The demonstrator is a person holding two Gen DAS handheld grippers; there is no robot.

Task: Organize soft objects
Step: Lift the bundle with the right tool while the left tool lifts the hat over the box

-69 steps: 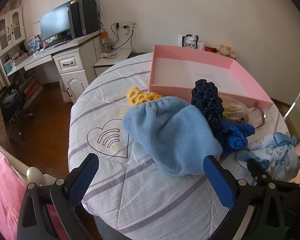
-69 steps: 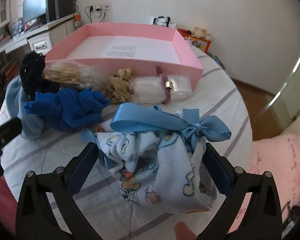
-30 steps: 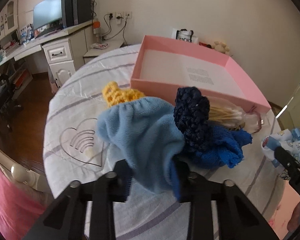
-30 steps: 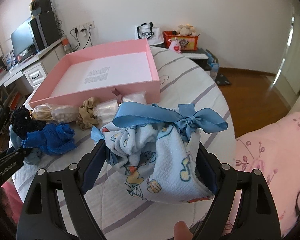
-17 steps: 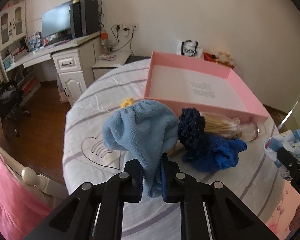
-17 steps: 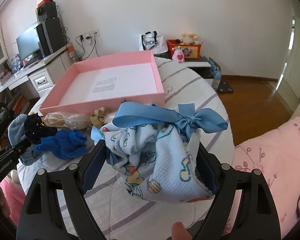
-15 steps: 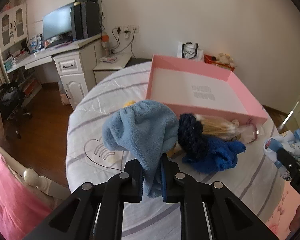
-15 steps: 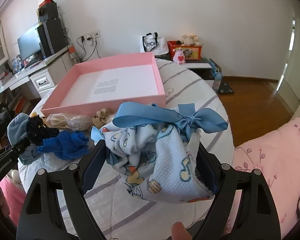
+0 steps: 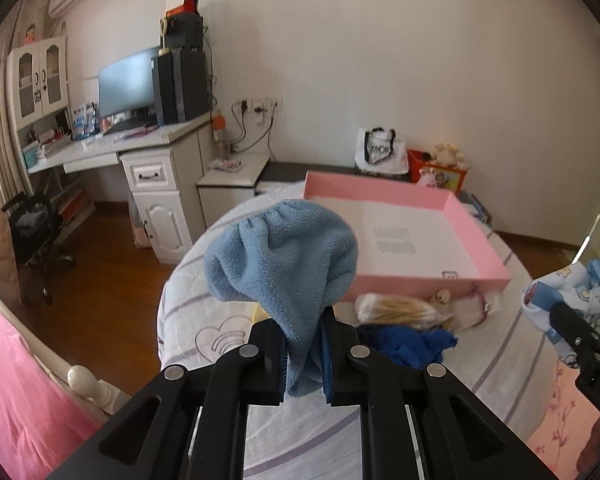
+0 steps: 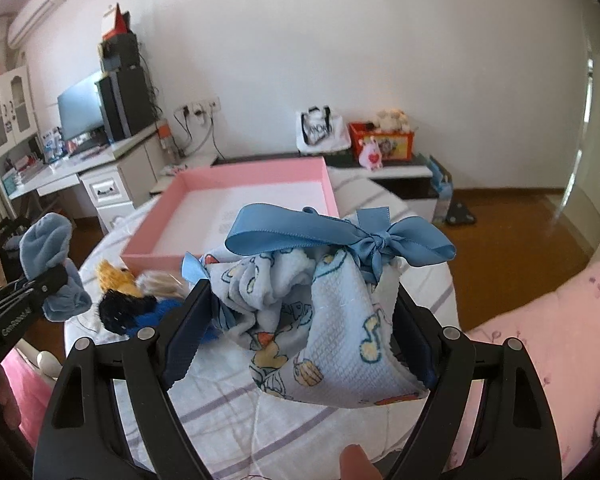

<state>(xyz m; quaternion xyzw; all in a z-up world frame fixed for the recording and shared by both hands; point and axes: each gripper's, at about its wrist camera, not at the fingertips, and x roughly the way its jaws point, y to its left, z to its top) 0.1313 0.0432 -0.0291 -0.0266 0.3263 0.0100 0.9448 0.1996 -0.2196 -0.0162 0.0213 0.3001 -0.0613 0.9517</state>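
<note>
1. Left gripper: fingers pressed nearly together on the lower fold of a light blue fleece piece; the piece bunches above the jaws, lifted clear of the table.
2. Right gripper: fingers set wide, pads against both sides of a cartoon-print cloth bundle; the bundle is tied with a blue satin ribbon in a bow and held above the table.
3. Round table: striped white cover with a heart print.
4. Pink box: open, on the table's far side, white inside.
5. Against the box's near wall: 1 clear packet of pale sticks.
6. Just before the packet: 1 royal blue knit item, 1 dark navy knit item, 1 yellow knit item, lying close together.
</note>
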